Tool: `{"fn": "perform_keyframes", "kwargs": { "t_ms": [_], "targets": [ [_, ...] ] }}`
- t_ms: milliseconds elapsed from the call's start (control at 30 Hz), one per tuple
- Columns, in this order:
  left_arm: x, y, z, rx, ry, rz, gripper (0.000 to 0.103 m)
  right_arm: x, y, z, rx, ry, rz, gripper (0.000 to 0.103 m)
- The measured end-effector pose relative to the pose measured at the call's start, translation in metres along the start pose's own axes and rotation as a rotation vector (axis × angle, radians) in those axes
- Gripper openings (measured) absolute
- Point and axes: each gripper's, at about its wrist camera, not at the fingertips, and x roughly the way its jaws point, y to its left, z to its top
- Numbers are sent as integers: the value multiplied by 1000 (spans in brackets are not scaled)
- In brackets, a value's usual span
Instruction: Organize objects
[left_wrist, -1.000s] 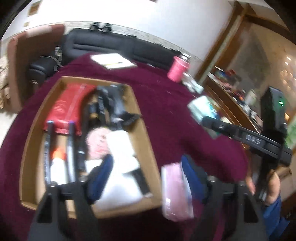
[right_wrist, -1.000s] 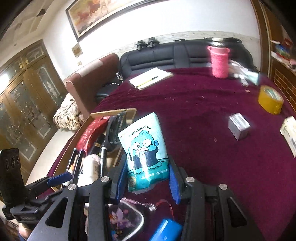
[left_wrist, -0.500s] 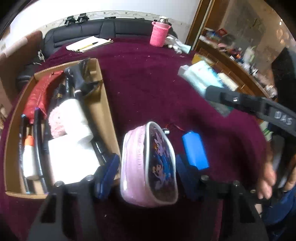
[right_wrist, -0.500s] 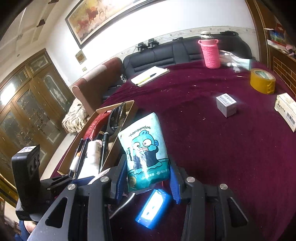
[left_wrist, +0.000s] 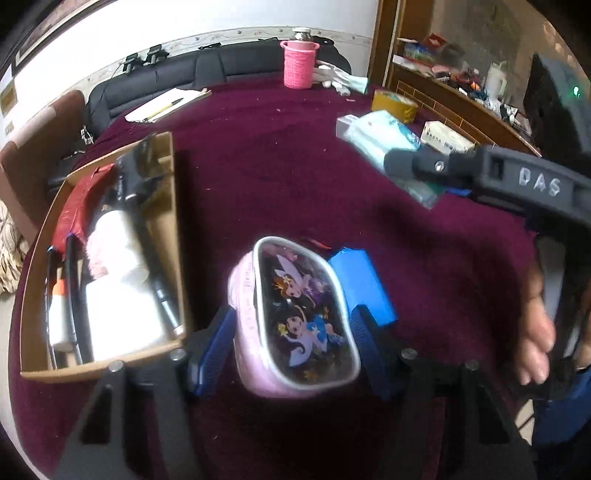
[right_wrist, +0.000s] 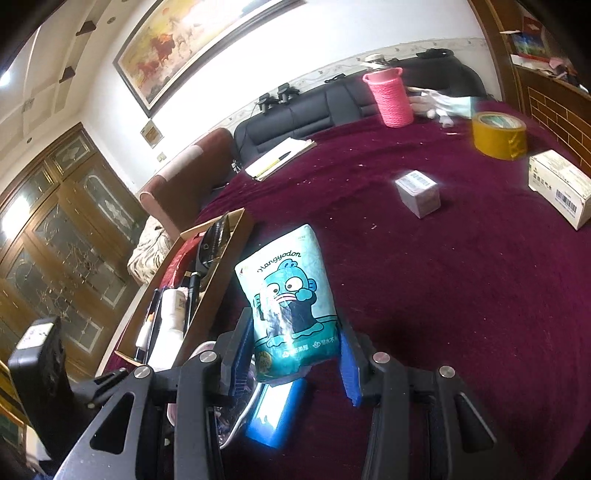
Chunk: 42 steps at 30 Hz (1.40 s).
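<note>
A pink cartoon-print pouch (left_wrist: 291, 317) stands on the maroon cloth, just right of the cardboard box (left_wrist: 92, 363). My left gripper (left_wrist: 290, 339) is shut on it, a blue pad against each side. A blue block (left_wrist: 364, 284) lies against the pouch's right side. My right gripper (right_wrist: 293, 356) is shut on a teal cartoon tissue pack (right_wrist: 291, 306) and holds it upright above the blue block (right_wrist: 275, 410). In the left wrist view the pack (left_wrist: 384, 136) hangs at the upper right, with a hand (left_wrist: 535, 325) on the right gripper's handle.
The box (right_wrist: 218, 288) holds a red pouch, white rolls, pens and black items. Further back on the cloth are a pink knitted cup (right_wrist: 391, 98), a yellow tape roll (right_wrist: 498, 136), a small grey box (right_wrist: 419, 194), a white carton (right_wrist: 561, 186) and a notebook (right_wrist: 280, 158).
My left gripper swung from over the cardboard box to the pink pouch and closed on its sides. My right gripper moved forward and slightly down with the tissue pack.
</note>
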Motion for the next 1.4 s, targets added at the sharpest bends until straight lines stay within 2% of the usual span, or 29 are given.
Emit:
{"fn": "perform_keyframes", "kwargs": {
  "t_ms": [67,133,200,333,400,467,600,733,767,800,833,1133,1400],
  "targets": [
    [8,8,4,-60,15,-71,63,-1,-1,-1,-1,1,2,46],
    [21,15,6,-97,61,-85,63,-1,-2,-2,0,1,1,47],
    [33,18,7,-120,85,-124,72,0,-2,-4,-4,4,4,47],
    [42,0,10,-50,138,-90,87,2,-3,-5,-4,8,4,47],
    [43,-14,7,28,142,-52,89,0,-3,-4,-5,4,3,47],
    [45,-18,5,51,126,-30,89,-1,-3,-4,-6,-3,-4,47],
    [39,-11,5,24,83,-38,76,1,-5,-5,-4,3,-6,47],
    [29,-2,7,-11,57,-73,73,3,-3,-7,-9,15,-2,47],
    [27,-3,4,-13,44,-84,65,4,-2,-7,-10,16,-1,47],
    [28,-1,3,-13,44,-101,39,4,-1,-8,-10,16,-1,47],
    [28,1,2,-23,46,-142,28,4,-1,-8,-11,16,0,47],
    [36,7,10,-63,37,-172,27,8,3,-14,-18,30,-7,46],
    [6,22,18,-102,-49,-223,27,3,15,-11,-43,20,0,46]
  ]
}}
